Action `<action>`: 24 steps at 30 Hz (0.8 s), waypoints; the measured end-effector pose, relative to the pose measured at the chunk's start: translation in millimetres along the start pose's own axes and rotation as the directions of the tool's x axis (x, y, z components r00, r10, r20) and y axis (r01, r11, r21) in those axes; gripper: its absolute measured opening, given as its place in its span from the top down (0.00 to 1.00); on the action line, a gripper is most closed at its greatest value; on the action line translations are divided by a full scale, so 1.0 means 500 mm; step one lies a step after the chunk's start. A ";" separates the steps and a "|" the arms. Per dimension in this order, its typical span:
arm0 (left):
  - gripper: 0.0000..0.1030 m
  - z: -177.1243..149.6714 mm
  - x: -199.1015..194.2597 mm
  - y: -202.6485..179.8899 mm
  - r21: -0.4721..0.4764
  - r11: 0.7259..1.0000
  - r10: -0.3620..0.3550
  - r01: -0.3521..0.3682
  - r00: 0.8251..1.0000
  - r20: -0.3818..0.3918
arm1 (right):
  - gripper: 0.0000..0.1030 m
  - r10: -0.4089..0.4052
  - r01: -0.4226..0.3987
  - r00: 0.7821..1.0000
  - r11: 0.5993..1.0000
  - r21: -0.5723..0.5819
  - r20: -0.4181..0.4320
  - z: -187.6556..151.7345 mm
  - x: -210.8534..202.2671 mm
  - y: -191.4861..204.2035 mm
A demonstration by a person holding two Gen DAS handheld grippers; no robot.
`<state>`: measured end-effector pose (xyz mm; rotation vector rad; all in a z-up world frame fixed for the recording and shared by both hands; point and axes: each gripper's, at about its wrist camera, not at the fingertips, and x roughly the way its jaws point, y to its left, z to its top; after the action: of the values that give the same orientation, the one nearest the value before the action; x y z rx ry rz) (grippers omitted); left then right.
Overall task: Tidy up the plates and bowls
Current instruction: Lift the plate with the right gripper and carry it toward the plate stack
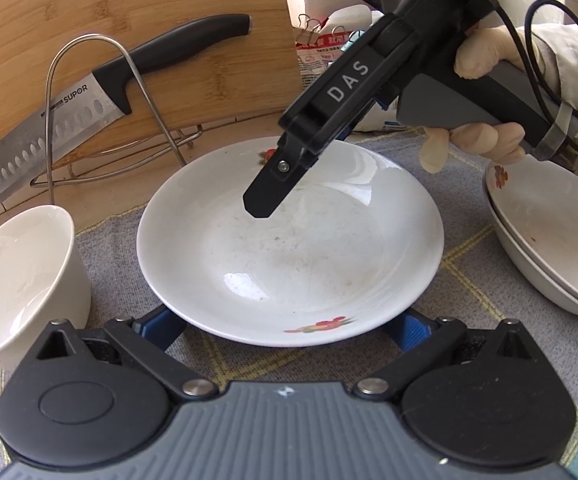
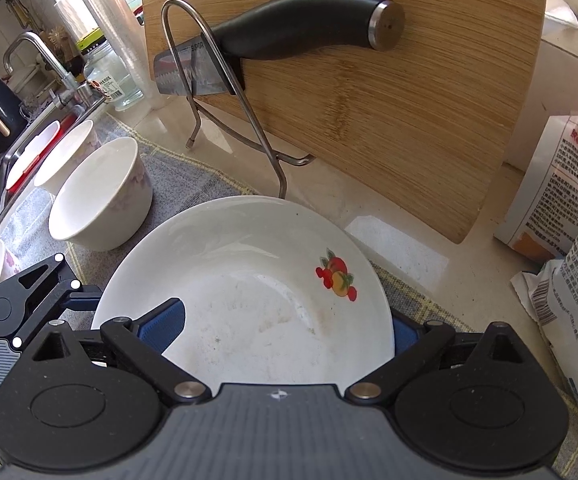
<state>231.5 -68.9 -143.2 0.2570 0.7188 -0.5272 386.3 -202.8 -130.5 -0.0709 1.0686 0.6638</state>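
grey checked cloth (image 1: 105,240) covers the counter in the left wrist view, with a bamboo cutting board (image 1: 129,20) propped behind it and a knife (image 1: 89,100) resting in a wire rack (image 1: 97,108). a white plate (image 1: 289,248) with fruit prints lies on the cloth, its near rim over the left gripper (image 1: 289,326), whose blue pads sit wide apart either side below the rim. a white bowl (image 1: 25,276) stands just left of the plate, and stacked bowls (image 1: 545,240) sit at the right edge. the right gripper (image 1: 265,200) hangs over the plate's far side from a gloved hand (image 1: 485,92); its jaw state cannot be told here.

marble counter runs back to a sink (image 2: 17,160) in the right wrist view. the plate (image 2: 249,280) lies between the right gripper's (image 2: 289,328) spread-apart blue fingers (image 2: 165,324), and whether they touch it cannot be told. two white bowls (image 2: 97,192) stand left of it, the left gripper (image 2: 29,300) beside the plate's left rim, and flour bags (image 2: 569,200) sit right.
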 end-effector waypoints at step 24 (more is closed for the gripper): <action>0.01 0.010 -0.018 -0.012 0.031 0.999 0.018 -0.018 1.000 -0.005 | 0.01 -0.007 0.007 1.000 1.000 -0.004 -0.007 -0.011 -0.017 0.019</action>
<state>225.3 -72.8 -133.7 0.2937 0.7128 -0.5216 374.2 -200.9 -123.9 -0.0807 1.0736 0.6599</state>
